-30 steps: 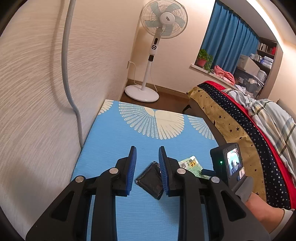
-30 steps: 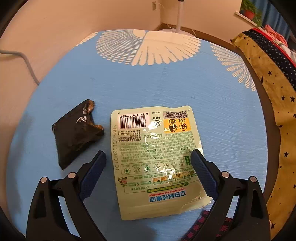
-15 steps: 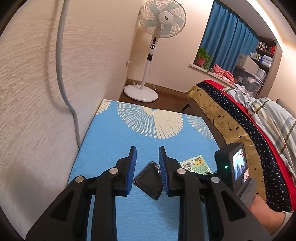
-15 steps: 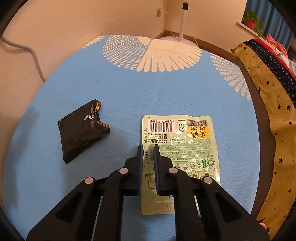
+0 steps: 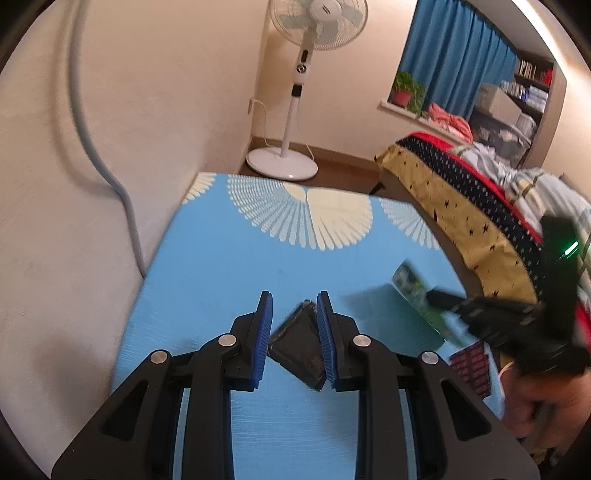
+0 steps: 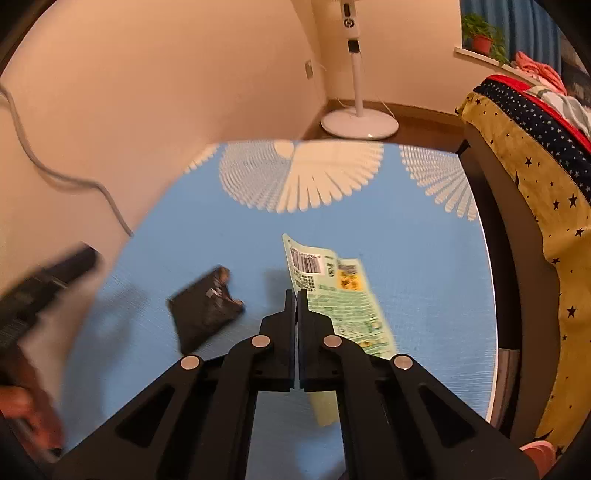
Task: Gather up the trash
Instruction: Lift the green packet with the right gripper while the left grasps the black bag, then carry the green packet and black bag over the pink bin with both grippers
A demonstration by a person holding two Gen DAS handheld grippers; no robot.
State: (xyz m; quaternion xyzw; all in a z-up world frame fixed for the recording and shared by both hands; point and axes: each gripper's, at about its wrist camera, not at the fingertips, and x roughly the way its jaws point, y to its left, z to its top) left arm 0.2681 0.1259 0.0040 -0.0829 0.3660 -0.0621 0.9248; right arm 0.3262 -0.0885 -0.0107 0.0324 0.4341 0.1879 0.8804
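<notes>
Looks out along two pairs of black tongs over a bright blue tabletop (image 5: 221, 258) printed with white fan-shaped feathers.

At far left, shows a pale textured wall with a grey cable (image 5: 122, 192) running down it and bending toward the tabletop's edge.

Next, in the left wrist view, shows the left tongs (image 5: 293, 295), blue-padded, released, with a clear gap between the pads. Frames a crumpled black wrapper (image 5: 297, 339) in that gap, lying flat on the tabletop beneath and beyond the pads. Gives no sign of either pad pressing on it; from the right wrist view, places the blurred left tongs off to one side of the wrapper, apart from it.

Behind, toward the middle, shows a white pedestal fan (image 5: 317, 22) standing on the brown floor by the corner, just past the tabletop's far end.

Further right, shows the right tongs (image 6: 296, 293), clenched, with the fingers pressed together on the near left edge of a pale green packet (image 6: 343, 295). Shows the packet printed with a barcode and a yellow label, tilted, raised off the tabletop, casting a soft shadow on the blue surface just right of the black wrapper. Blurs the packet, the right tongs and the hand (image 5: 535, 406) behind them in the left wrist view.

At far right, shows a bed (image 5: 461, 206) draped in a yellow star-patterned cover with a navy and red band, beside the tabletop. Beyond it, shows a blue curtain (image 5: 454, 66) and a potted plant (image 5: 406, 88) on a sill.
</notes>
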